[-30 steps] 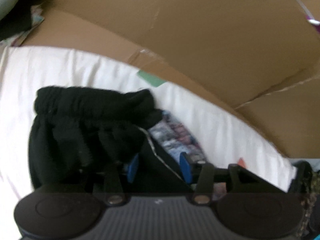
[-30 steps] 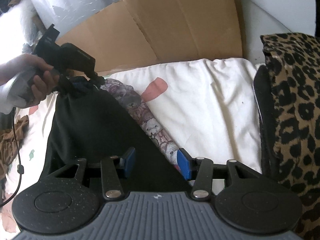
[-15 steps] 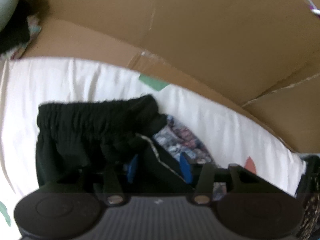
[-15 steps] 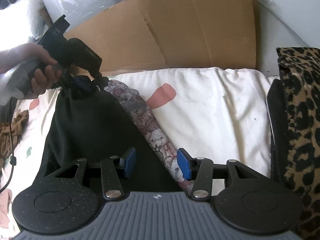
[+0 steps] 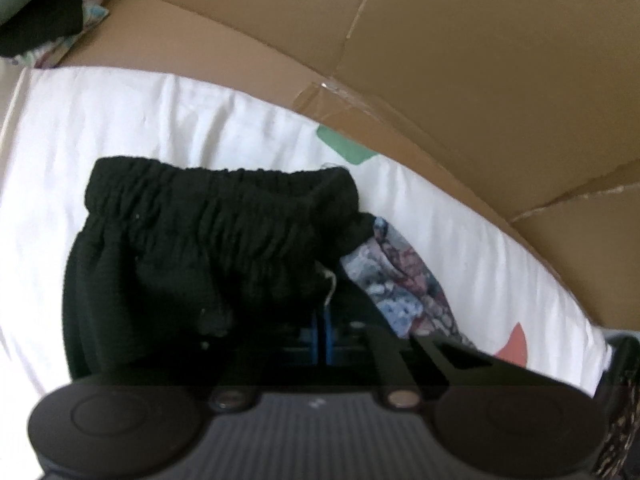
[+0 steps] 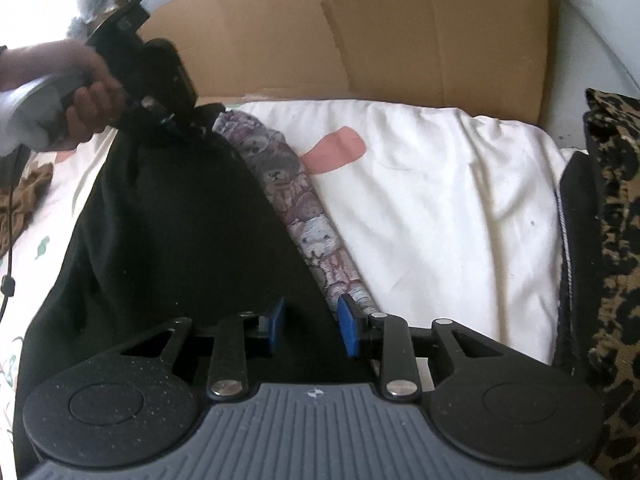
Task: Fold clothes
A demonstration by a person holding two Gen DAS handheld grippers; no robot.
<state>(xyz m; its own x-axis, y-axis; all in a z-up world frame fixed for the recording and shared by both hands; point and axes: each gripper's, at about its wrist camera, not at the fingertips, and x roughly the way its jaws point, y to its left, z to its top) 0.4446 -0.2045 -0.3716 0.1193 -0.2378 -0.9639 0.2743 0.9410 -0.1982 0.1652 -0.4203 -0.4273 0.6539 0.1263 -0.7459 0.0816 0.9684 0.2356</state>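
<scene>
Lying on the white bedsheet (image 6: 440,200), one pair of black shorts (image 6: 168,232) runs lengthwise from its gathered waistband (image 5: 224,200) back toward the right gripper (image 6: 308,326). Two grippers work it: the left gripper (image 5: 323,330) pinched tight on waistband cloth, the right one's jaws spread wide over the hem. One teddy-print garment (image 6: 296,208) lies just beside the shorts.

The black shorts (image 5: 208,240) are matt crinkly cloth with a gathered elastic waistband. The bed sheet (image 6: 440,200) looks like soft white cotton, wrinkled. The cardboard (image 6: 400,32) behind is plain brown, dull, creased. The right claw (image 6: 311,328) is matt black speckled plastic with blue rubbery pads (image 6: 349,330) and shiny metal rivets (image 6: 402,387). The teddy-print fabric (image 6: 296,208) looks soft.
</scene>
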